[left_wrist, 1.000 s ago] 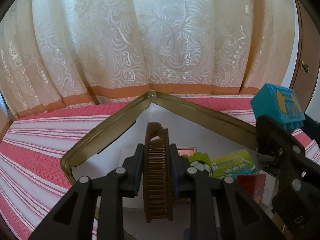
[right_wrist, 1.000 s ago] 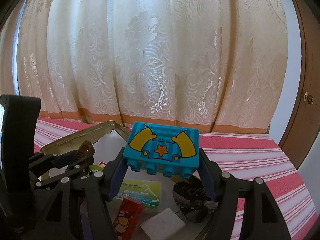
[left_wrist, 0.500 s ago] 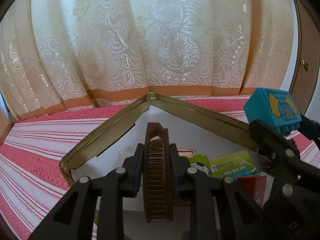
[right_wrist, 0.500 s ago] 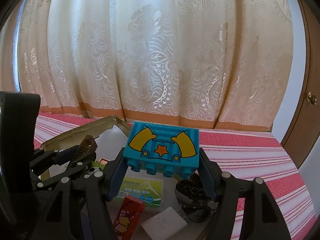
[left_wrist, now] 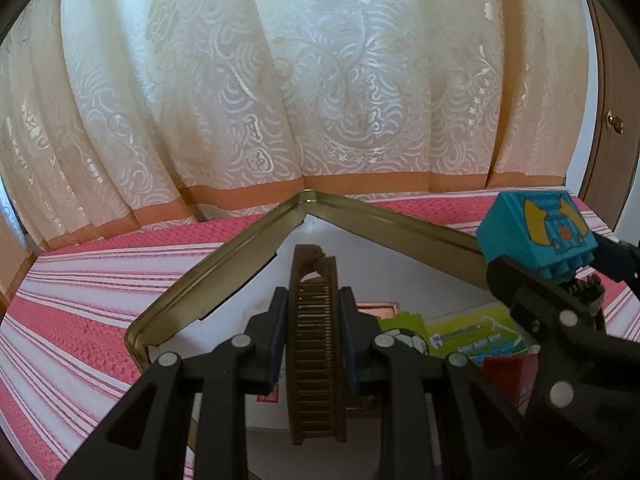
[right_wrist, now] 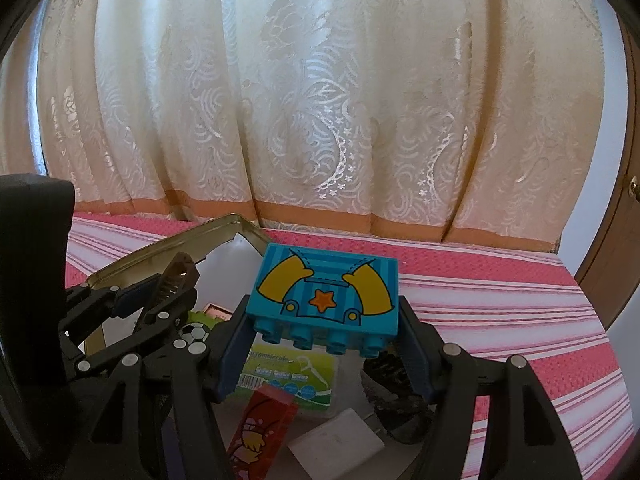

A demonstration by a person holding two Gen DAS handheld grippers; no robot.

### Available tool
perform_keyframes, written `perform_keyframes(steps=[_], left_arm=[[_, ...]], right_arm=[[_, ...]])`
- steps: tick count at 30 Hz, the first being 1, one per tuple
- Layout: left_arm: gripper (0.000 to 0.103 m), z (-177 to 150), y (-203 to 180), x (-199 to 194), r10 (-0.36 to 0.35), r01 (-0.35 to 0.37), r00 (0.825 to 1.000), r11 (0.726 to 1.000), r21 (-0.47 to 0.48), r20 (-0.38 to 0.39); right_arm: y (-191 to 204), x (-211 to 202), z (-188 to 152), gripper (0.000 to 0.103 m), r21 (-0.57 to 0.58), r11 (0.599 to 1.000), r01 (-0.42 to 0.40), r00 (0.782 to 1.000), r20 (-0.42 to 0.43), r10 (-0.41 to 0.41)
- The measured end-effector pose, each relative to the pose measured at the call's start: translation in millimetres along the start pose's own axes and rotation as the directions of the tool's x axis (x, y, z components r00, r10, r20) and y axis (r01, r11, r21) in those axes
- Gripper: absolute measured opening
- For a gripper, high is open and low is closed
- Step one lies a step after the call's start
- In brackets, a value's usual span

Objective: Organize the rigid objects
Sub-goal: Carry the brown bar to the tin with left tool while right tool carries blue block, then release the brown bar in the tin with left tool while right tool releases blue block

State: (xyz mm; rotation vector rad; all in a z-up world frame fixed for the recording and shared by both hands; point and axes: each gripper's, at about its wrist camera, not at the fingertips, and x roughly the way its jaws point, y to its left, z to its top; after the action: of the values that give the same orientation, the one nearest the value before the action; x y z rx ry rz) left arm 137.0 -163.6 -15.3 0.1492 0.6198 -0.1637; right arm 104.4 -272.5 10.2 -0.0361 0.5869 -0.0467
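Both claws clamp cargo: left gripper point(left_wrist: 313, 332) a brown comb point(left_wrist: 314, 344), right gripper point(right_wrist: 326, 354) a blue block point(right_wrist: 326, 292).

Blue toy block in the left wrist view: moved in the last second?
Yes. The blue toy block shifted left and slightly down against the tin's rim, further over the tin.

both grippers: left gripper point(left_wrist: 313, 344) and right gripper point(right_wrist: 325, 344) matte black linkage arms, round silver rivets at the joints, dark blue pads lining the fingers point(left_wrist: 276, 336).
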Motion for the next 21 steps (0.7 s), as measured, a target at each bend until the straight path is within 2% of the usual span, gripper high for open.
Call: perform_keyframes(steps=[6, 8, 10, 11, 12, 13, 19, 21], left_arm=[[0.026, 0, -6, 0, 0.045, -0.045, 0.999, 0.998, 0.045, 0.011], [0.038, 0, -8, -1, 0.069, -0.070, 0.997, 0.996, 0.062, 0.020], [0.070, 1, -8, -3, 0.117, -0.118, 0.993, 0.991, 0.065, 0.023], [0.079, 2, -7, -4, 0.127, -0.128, 0.992, 0.990, 0.063, 0.020], [0.098, 3, -5, -6, 0.118, -0.119, 0.993, 0.991, 0.061, 0.015], [0.103, 4, -4, -8, 0.100, -0.100, 0.995, 0.993, 0.058, 0.015], [0.103, 2, 0, -15, 0.028, -0.028, 1.000, 0.999, 0.035, 0.002], [0.103, 1, 2, -21, 0.011, -0.011, 1.000, 1.000, 0.021, 0.020]], right_arm=[[-3, 7, -1, 0.069, 0.018, 0.998, -0.052, 0.998, -0.035, 0.053], [-3, 9, -2, 0.071, 0.029, 0.998, -0.063, 0.997, -0.040, 0.064], [-7, 11, -3, 0.077, 0.057, 0.996, -0.069, 0.997, -0.041, 0.071], [-8, 11, -4, 0.080, 0.069, 0.995, -0.074, 0.996, -0.044, 0.077], [-9, 11, -4, 0.081, 0.080, 0.994, -0.078, 0.996, -0.042, 0.082], [-11, 9, -5, 0.082, 0.091, 0.993, -0.080, 0.996, -0.031, 0.084], [-11, 1, -7, 0.084, 0.094, 0.994, -0.063, 0.998, 0.014, 0.062], [-12, -5, -8, 0.084, 0.103, 0.993, -0.052, 0.998, 0.044, 0.047]])
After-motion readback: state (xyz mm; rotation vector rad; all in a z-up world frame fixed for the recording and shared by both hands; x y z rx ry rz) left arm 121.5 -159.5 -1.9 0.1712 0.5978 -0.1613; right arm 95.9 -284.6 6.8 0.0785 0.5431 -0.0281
